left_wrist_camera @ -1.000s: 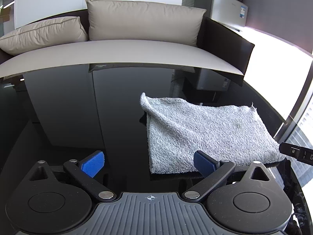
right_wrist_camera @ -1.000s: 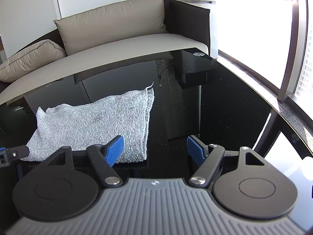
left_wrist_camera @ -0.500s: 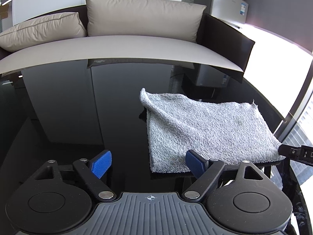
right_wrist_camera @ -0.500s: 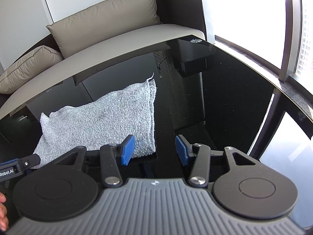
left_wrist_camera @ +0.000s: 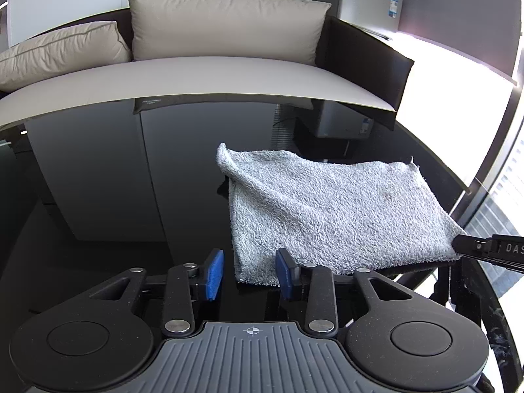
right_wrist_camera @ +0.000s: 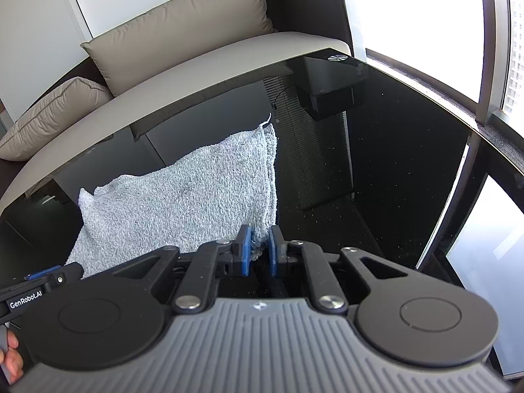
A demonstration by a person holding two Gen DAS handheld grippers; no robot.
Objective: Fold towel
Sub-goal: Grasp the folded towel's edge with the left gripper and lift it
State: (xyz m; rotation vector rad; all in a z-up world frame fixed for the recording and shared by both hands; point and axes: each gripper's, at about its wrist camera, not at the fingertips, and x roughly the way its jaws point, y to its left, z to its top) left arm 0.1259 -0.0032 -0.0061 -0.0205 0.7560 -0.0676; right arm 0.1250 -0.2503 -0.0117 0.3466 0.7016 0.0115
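Observation:
A grey terry towel [left_wrist_camera: 334, 209], folded over once, lies on the black glossy table [left_wrist_camera: 108, 196]. It also shows in the right wrist view [right_wrist_camera: 183, 203]. My left gripper [left_wrist_camera: 249, 274] is open at a narrow gap, its blue pads on either side of the towel's near left corner. My right gripper [right_wrist_camera: 259, 251] is nearly closed around the towel's near right corner, with a small gap still between the pads. The right gripper's tip shows in the left wrist view [left_wrist_camera: 491, 249], at the towel's right edge.
A beige sofa [left_wrist_camera: 203, 72] with cushions [left_wrist_camera: 226, 26] runs behind the table. A black box [right_wrist_camera: 330, 88] stands at the table's far right corner. A bright window [right_wrist_camera: 425, 26] is on the right. The table edge [right_wrist_camera: 458, 203] runs near my right gripper.
Both grippers have moved in onto the towel's near corners and narrowed their jaws; the right one has narrowed the most. The towel has not moved.

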